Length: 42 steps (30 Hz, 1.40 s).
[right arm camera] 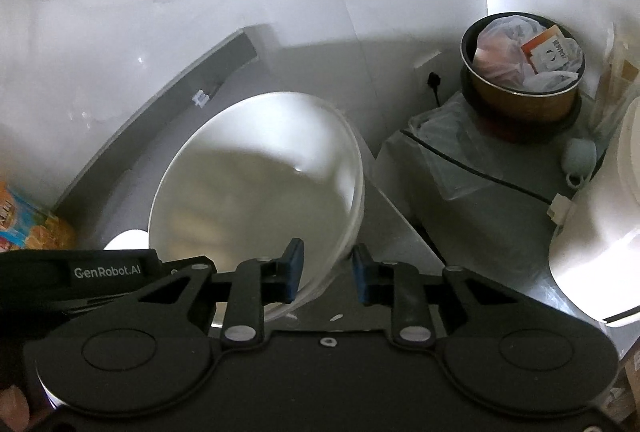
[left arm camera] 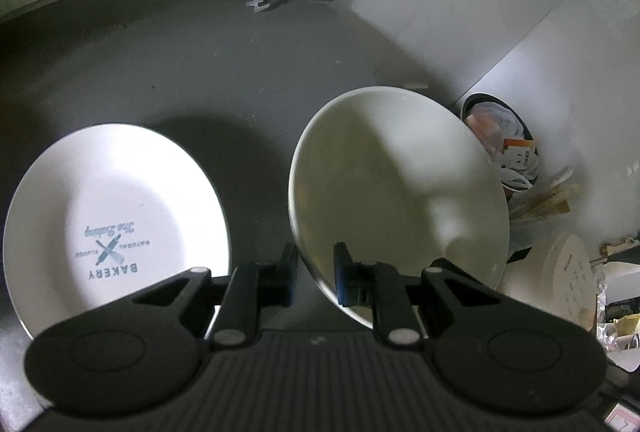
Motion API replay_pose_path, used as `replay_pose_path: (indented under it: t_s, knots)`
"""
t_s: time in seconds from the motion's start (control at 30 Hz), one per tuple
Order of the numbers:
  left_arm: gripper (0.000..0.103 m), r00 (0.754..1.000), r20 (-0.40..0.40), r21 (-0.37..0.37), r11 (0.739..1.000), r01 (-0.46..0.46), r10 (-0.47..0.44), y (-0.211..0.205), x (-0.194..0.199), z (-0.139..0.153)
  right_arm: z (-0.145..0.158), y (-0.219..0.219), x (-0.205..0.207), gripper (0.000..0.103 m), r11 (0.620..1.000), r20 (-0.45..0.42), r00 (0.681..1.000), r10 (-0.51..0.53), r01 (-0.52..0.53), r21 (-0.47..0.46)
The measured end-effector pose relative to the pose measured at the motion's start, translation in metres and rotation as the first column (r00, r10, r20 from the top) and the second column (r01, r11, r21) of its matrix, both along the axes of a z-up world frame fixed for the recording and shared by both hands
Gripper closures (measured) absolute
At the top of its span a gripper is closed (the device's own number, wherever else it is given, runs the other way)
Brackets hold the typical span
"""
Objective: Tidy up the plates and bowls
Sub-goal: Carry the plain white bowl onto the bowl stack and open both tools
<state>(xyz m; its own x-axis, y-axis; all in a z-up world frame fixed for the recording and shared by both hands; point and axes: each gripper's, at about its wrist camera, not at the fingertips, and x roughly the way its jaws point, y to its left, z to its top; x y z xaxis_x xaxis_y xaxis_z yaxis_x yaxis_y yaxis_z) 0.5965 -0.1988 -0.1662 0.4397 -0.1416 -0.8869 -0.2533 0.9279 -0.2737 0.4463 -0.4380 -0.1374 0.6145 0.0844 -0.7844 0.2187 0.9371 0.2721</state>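
The counter (left arm camera: 168, 71), dark grey, is seen running back to a pale wall. Landmark taken: the printed "BAKERY" plate (left arm camera: 116, 224), lying flat on the counter. Just right of that plate, a plain white bowl (left arm camera: 396, 187) is held tilted up on edge, opening turned toward the camera, rim apart from the plate. Its lower rim is bracketed by the left tongs (left arm camera: 315, 272): one pad outside the wall, one inside, clamped on the rim as far as can be judged.

In the right wrist view a white bowl (right arm camera: 260, 183) is likewise tilted, w/ the right tongs (right arm camera: 327, 272) astride its near rim; a gap shows beside the right pad, so a firm clamp can't be told. Whether it is the same bowl is not clear.

Relation that counts: the plate lies left of and below the held bowl, so the left hand is judged nearer. Bowl would need levelling, then lowering leftward, if stacking is meant. Slip at the thin rim grip is the risk
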Motion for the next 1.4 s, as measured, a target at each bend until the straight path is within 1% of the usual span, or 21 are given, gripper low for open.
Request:
replay_pose_path:
  t_s: [0.57, 0.7, 0.8, 0.87, 1.13, 1.4]
  knots:
    - [0.085, 0.993, 0.104, 0.009, 0.998, 0.058, -0.059, 0.011, -0.049, 0.054, 0.044, 0.022, -0.051, 0.078, 0.999, 0.093, 0.995, -0.045, 0.047, -0.019]
    - [0.085, 0.991, 0.122, 0.003, 0.998, 0.057, -0.057, 0.017, -0.064, 0.064, 0.054, 0.031, -0.066, 0.079, 0.998, 0.118, 0.992, -0.054, 0.057, -0.020]
    - [0.086, 0.993, 0.120, -0.030, 0.999, 0.017, -0.014, 0.025, -0.077, 0.069, 0.057, 0.035, -0.077, 0.081, 0.997, 0.120, 0.989, -0.082, 0.081, 0.012]
    - [0.086, 0.992, 0.122, -0.040, 0.999, 0.005, 0.000, 0.029, -0.084, 0.071, 0.058, 0.038, -0.085, 0.081, 0.994, 0.119, 0.987, -0.105, 0.101, 0.032]
    - [0.088, 0.990, 0.141, -0.079, 0.997, -0.003, 0.014, 0.040, -0.117, 0.080, 0.066, 0.049, -0.117, 0.083, 0.987, 0.143, 0.978, -0.155, 0.145, 0.074]
    - [0.088, 0.991, 0.133, -0.084, 0.996, 0.009, 0.002, 0.045, -0.145, 0.082, 0.069, 0.058, -0.143, 0.083, 0.983, 0.137, 0.975, -0.173, 0.163, 0.080]
